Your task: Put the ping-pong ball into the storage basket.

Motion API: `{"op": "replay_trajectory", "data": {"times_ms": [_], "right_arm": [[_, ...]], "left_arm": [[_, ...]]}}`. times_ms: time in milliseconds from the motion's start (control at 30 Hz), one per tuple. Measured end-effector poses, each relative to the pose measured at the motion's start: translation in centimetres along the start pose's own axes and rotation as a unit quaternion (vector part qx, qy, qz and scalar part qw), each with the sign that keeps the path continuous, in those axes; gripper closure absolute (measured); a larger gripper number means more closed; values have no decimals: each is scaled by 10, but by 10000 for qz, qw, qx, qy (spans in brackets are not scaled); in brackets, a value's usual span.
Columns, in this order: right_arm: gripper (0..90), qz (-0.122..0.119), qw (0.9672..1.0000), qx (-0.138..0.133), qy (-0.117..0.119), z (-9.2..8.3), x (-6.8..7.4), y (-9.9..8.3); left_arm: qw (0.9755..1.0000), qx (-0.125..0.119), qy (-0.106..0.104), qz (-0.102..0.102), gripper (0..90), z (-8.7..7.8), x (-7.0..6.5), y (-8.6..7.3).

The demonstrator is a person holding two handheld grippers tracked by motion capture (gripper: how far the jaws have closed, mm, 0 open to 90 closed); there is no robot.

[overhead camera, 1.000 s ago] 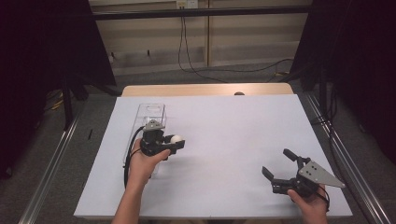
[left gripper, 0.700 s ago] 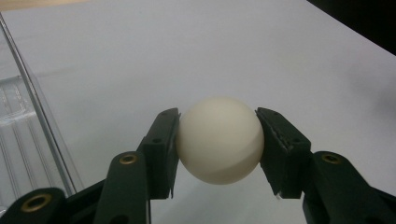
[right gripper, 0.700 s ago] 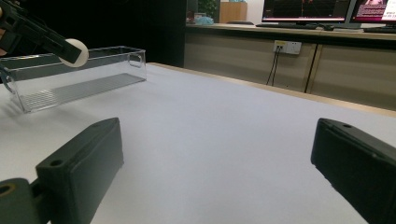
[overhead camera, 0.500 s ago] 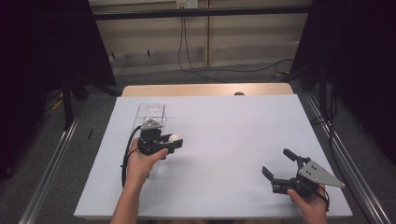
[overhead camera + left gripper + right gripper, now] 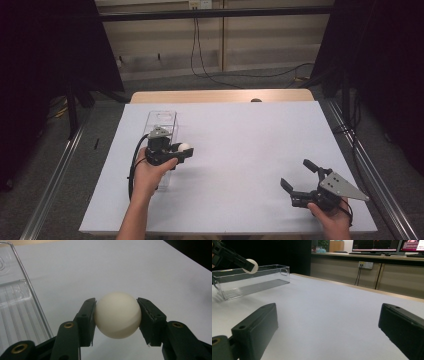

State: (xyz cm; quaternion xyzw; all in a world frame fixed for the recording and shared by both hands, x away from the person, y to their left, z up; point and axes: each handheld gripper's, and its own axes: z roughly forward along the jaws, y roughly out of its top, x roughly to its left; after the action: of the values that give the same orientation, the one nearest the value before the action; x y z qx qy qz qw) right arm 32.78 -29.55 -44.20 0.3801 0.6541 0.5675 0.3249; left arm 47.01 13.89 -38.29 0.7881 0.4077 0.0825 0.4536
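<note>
White ball (image 5: 117,315) is clamped between the left gripper (image 5: 181,151) jaws, hanging just beside the clear plastic bin (image 5: 161,121), so pickup looks done and the drop-in is probably what's left. Right gripper (image 5: 299,176) jaws are wide apart, nothing between them. Count: one ball, one bin.

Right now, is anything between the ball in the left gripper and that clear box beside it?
Nothing visible. The left gripper grips the white ball right beside the clear box, whose open top looks unobstructed.
</note>
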Motion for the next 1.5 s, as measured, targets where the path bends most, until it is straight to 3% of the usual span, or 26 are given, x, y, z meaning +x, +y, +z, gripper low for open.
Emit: {"op": "replay_trajectory", "data": {"times_ms": [367,467,667,867,900,1267,1500], "right_arm": [[19,6,10000,5,0,0,0,0],[19,6,10000,10,5,0,0,0],[20,-20,10000,5,-3,1,0,0],[20,-9,10000,10,0,0,0,0],[20,-13,10000,3,-7,0,0,0],[20,1,10000,-16,-24,1,0,0],[20,0,10000,-9,-14,1,0,0]], "left_arm": [[10000,59,-4,66,512,-4,3,1],[10000,-11,14,-23,512,-4,2,1],[10000,19,42,41,512,-7,6,1],[10000,-8,40,21,512,-10,8,2],[9999,-82,77,-77,512,-9,6,1],[9998,-105,131,-85,512,-13,10,2],[9999,-64,154,-4,512,-16,12,2]]}}
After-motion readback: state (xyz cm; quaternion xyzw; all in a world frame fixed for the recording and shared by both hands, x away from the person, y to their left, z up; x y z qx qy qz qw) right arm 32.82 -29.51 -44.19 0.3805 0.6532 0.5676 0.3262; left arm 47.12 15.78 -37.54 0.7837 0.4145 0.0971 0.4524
